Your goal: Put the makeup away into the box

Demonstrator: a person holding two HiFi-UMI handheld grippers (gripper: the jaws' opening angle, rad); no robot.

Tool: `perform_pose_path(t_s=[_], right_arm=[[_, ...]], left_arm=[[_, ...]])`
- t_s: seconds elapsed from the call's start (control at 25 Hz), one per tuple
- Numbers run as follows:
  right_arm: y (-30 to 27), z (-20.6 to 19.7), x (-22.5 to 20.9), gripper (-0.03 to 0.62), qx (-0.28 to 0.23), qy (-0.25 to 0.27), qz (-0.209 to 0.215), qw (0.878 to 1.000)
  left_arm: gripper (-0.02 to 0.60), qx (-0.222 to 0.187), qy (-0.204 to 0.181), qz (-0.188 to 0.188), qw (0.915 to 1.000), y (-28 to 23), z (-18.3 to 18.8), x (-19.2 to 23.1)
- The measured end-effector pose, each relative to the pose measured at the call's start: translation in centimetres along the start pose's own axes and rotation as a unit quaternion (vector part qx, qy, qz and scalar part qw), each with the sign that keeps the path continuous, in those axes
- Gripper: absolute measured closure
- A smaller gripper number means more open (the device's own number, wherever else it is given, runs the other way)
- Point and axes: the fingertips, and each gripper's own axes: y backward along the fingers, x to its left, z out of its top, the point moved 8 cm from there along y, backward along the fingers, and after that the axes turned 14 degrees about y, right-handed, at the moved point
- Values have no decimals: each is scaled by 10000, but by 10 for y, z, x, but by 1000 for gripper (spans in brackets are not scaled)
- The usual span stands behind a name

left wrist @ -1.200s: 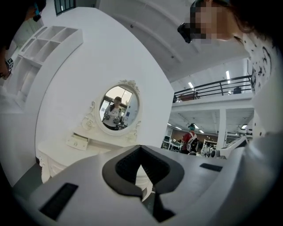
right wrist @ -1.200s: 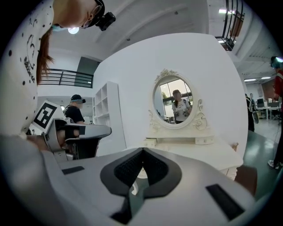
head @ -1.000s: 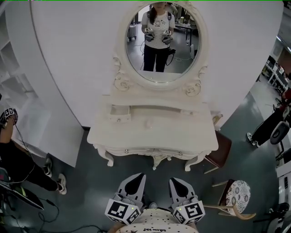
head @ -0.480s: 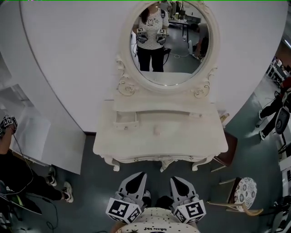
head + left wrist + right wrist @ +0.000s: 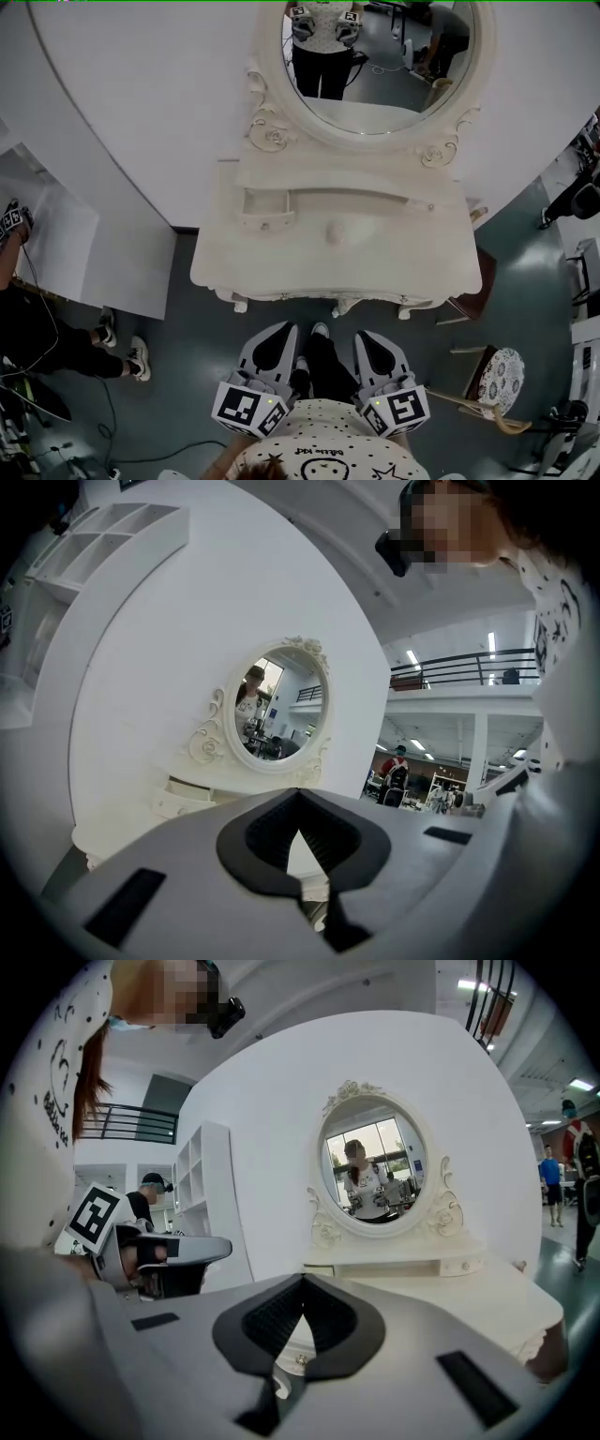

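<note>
A white dressing table (image 5: 394, 258) with an oval mirror (image 5: 375, 75) stands ahead of me. On its raised back shelf a small drawer-like box (image 5: 262, 202) stands pulled open at the left. One small pale item (image 5: 333, 232) lies mid-tabletop, too small to tell what it is. My left gripper (image 5: 281, 330) and right gripper (image 5: 370, 336) hover side by side over the floor, short of the table's front edge. Both are shut with nothing in them. The left gripper view shows the left gripper (image 5: 298, 794) with tips met, and in the right gripper view the right gripper (image 5: 303, 1279) is the same.
A round patterned stool (image 5: 497, 380) stands at the right, near the table's corner. A person (image 5: 28, 328) sits at the far left beside a white shelf panel (image 5: 56, 244). Dark grey floor (image 5: 187, 319) lies between me and the table.
The dressing table has grown larger and slid down the head view as I came closer. Both grippers moved forward towards it and stayed shut.
</note>
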Motion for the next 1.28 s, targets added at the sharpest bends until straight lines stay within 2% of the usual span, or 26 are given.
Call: perform_pose_path(t_s=[0.4,0.64,0.84,1.28], right_arm=[[-77,17,-68,588,-70,21,303,9995],[-108,20,-111,588,-52,138,359,9992],[-116,18,-125,588,80,113,324,9994],[-145,29,-126,588,130,-173,-130,9997]], left_arm=[[586,-281,-108,270,9992,-77,34,20],[586,-471,-60,373,9982,-119,40,29],[586,-509,-34,387,9979,-136,47,33],[586,-345,-85,175,9992,-153,73,67]])
